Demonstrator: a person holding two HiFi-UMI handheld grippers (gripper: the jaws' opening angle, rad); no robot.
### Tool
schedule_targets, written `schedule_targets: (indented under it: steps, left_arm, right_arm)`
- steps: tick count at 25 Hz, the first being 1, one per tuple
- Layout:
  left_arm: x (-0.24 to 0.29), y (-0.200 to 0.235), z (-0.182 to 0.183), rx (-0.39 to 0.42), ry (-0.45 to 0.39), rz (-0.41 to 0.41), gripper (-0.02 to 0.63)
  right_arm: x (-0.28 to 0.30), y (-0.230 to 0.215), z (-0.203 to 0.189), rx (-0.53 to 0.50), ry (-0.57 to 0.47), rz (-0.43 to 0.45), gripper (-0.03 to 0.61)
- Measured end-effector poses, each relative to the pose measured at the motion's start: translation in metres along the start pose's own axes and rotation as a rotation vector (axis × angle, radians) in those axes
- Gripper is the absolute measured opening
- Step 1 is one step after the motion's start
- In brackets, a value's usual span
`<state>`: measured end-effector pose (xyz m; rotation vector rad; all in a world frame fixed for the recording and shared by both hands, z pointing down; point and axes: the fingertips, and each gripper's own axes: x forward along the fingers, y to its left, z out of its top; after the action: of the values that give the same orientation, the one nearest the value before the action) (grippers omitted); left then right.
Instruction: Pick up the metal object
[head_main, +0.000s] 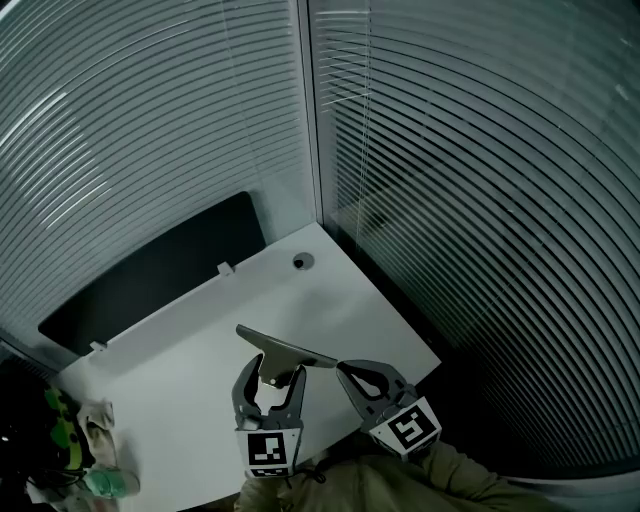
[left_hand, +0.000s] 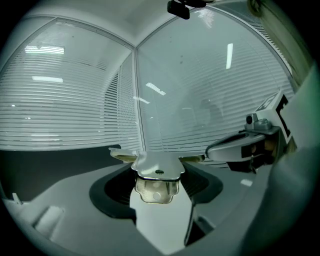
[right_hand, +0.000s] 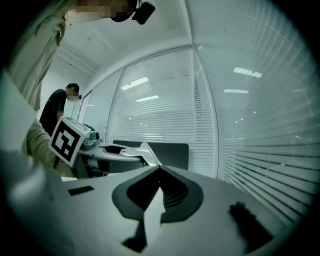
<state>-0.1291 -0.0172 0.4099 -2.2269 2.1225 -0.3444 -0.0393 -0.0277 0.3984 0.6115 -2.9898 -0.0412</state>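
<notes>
The metal object (head_main: 283, 351) is a flat, shiny T-shaped piece with a long straight bar across its top. My left gripper (head_main: 271, 377) is shut on its stem and holds it above the white desk (head_main: 180, 370). In the left gripper view the metal object (left_hand: 157, 170) sits between the two dark jaws of my left gripper (left_hand: 160, 161), bar outward. My right gripper (head_main: 362, 379) hovers just to the right over the desk's near edge, shut and empty. In its own view the right gripper (right_hand: 159, 170) has its jaws met at the tip, and the left gripper (right_hand: 117, 151) with the object shows at the left.
Glass walls with slatted blinds (head_main: 450, 150) meet at the desk's far corner. A dark panel (head_main: 150, 272) stands along the back left edge, and a round cable hole (head_main: 302, 262) lies near the corner. A cloth (head_main: 100, 425) and green items (head_main: 60, 430) lie at the left. A person (right_hand: 57, 107) stands behind.
</notes>
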Motion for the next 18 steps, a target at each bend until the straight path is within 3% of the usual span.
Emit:
schedule_targets:
  steps: [18]
  left_arm:
    - [-0.011, 0.006, 0.001, -0.014, -0.001, 0.019, 0.290]
  right_arm:
    - [-0.003, 0.006, 0.000, -0.015, 0.005, -0.008, 0.003]
